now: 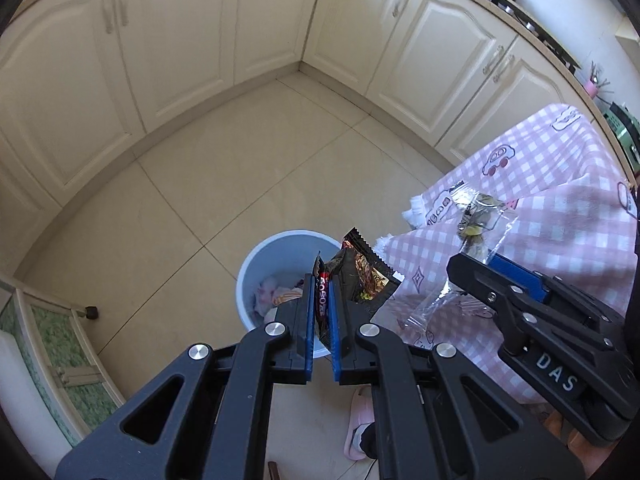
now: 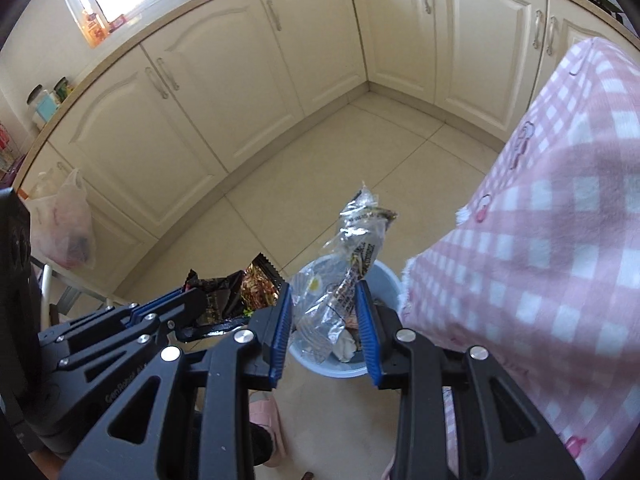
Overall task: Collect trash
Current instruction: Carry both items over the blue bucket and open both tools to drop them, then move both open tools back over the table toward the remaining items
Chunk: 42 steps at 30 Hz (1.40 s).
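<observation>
The floor (image 1: 224, 184) is pale beige tile with thin dark grout lines, running to the plinth of cream cabinets (image 1: 168, 40) that meet in a corner. Standing on it is a light blue round bin (image 1: 256, 264) — open-topped, with crumpled white and pink rubbish inside. Just beside the bin hangs the fringed edge of a pink-and-white checked cloth (image 1: 552, 216). A pink slipper (image 1: 356, 420) lies on the tiles, nearer the camera.

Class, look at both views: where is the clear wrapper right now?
The clear wrapper is pinched in the right gripper, above the blue bin, beside the pink checked cloth.
</observation>
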### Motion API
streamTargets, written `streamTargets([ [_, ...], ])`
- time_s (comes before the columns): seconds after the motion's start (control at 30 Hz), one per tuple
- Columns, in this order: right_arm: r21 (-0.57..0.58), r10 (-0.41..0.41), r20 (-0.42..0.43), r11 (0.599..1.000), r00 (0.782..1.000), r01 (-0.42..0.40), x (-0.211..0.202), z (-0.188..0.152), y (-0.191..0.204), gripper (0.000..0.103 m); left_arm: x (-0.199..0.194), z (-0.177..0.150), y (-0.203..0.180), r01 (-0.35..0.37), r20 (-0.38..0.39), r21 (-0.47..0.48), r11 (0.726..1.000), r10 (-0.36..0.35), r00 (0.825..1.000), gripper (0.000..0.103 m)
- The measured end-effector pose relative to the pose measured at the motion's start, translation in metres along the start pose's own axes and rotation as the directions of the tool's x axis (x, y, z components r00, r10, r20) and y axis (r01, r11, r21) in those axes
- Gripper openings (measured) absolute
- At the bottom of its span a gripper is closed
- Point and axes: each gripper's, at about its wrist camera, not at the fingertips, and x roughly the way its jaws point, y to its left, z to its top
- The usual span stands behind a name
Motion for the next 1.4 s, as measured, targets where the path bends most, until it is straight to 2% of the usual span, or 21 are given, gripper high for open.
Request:
streamTargets([
  [0.1, 0.013, -0.015, 0.007, 1.000, 1.000, 0.015, 0.000, 0.003, -0.013, 0.031, 0.006, 0.010, -0.005, 0.028, -0.006, 0.008, 1.000, -0.028, 1.000, 0.008],
  [0.13, 0.014, -0.020, 0.009, 1.000, 1.000, 0.020, 0.000, 0.003, -0.016, 0.031, 0.007, 0.013, -0.007, 0.029, -0.004, 0.009, 1.000, -0.029, 1.000, 0.015],
  [0.2, 0.015, -0.022, 0.010, 1.000, 1.000, 0.022, 0.002, 0.004, -0.021, 0.031, 0.008, 0.017, -0.010, 0.010, 0.000, 0.016, 1.000, -0.010, 1.000, 0.045],
  [0.23, 0.013, -0.023, 0.011, 1.000, 1.000, 0.023, 0.002, 0.005, -0.021, 0.031, 0.007, 0.018, -0.011, 0.000, 0.007, 0.019, 1.000, -0.001, 1.000, 0.049],
  [0.63, -0.017, 0.001, -0.006, 1.000, 1.000, -0.001, 0.007, 0.007, -0.004, 0.031, -0.009, 0.014, -0.001, -0.030, 0.029, -0.006, 1.000, 0.030, 0.999, 0.050],
  [0.8, -0.035, 0.010, -0.009, 0.999, 1.000, -0.011, 0.011, 0.013, 0.012, 0.031, -0.020, 0.015, 0.006, -0.047, 0.060, -0.022, 0.999, 0.049, 0.997, 0.056],
  [1.0, -0.059, 0.014, 0.042, 0.998, 0.999, -0.012, 0.007, 0.025, 0.025, 0.036, -0.041, 0.020, 0.012, -0.108, 0.131, -0.031, 0.994, 0.111, 0.985, 0.064],
  [1.13, -0.068, 0.001, 0.089, 0.998, 0.996, 0.005, -0.003, 0.033, 0.028, 0.047, -0.055, 0.023, 0.013, -0.133, 0.170, -0.030, 0.991, 0.136, 0.976, 0.065],
  [1.23, -0.068, 0.000, 0.114, 0.998, 0.993, 0.008, -0.013, 0.036, 0.029, 0.049, -0.068, 0.024, 0.010, -0.139, 0.198, -0.026, 0.990, 0.141, 0.970, 0.066],
  [1.3, -0.070, -0.006, 0.134, 0.997, 0.991, 0.016, -0.024, 0.035, 0.028, 0.049, -0.078, 0.023, 0.007, -0.143, 0.221, -0.023, 0.989, 0.145, 0.965, 0.072],
  [1.4, -0.062, -0.012, 0.162, 0.998, 0.987, 0.022, -0.043, 0.034, 0.026, 0.049, -0.095, 0.020, -0.004, -0.141, 0.256, -0.007, 0.990, 0.138, 0.957, 0.073],
])
